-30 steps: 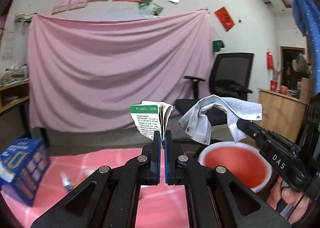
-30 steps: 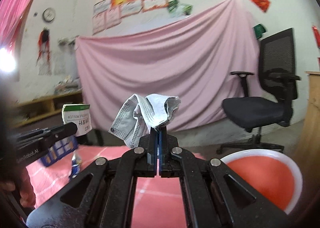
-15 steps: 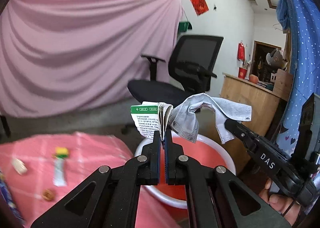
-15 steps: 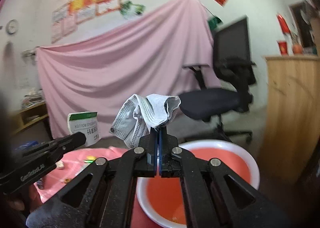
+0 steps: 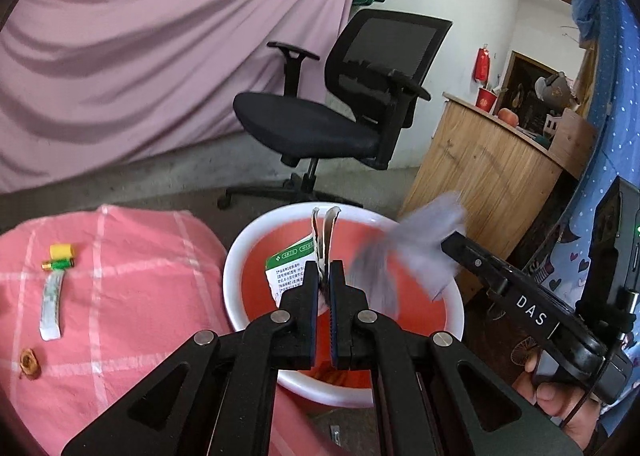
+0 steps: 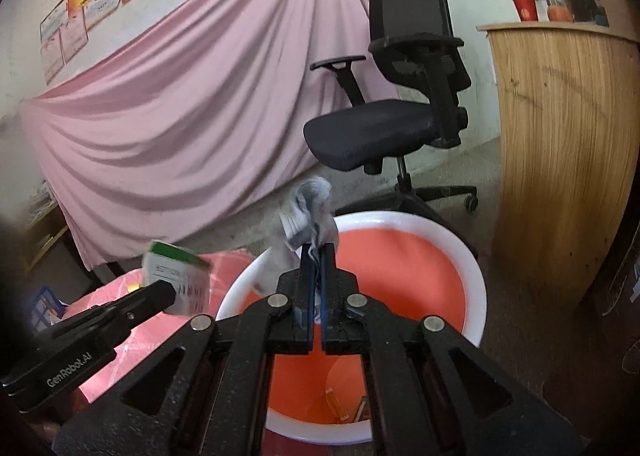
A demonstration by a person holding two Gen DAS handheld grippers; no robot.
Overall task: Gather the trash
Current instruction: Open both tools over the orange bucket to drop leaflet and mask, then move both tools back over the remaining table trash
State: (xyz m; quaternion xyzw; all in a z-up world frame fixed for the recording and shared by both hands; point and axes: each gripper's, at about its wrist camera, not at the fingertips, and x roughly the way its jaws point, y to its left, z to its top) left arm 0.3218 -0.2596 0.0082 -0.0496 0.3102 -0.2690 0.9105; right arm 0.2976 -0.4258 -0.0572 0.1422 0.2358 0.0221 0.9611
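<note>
Pinching a packet (image 5: 290, 268) in the left tool (image 5: 325, 276), jaws all but closed, and a mask (image 6: 310, 204) in the right tool (image 6: 318, 256), jaws just easing apart with the fabric still caught between them. Having swung both away from the pink curtain, now holding both loads tilted down above the basin (image 5: 240, 256), just off the right edge of the surface (image 5: 140, 256). Judging the carry done and the drop due. Still lying near the left edge: a battery (image 5: 58, 265) and a wrapper (image 5: 51, 304), probably needing another trip.
</note>
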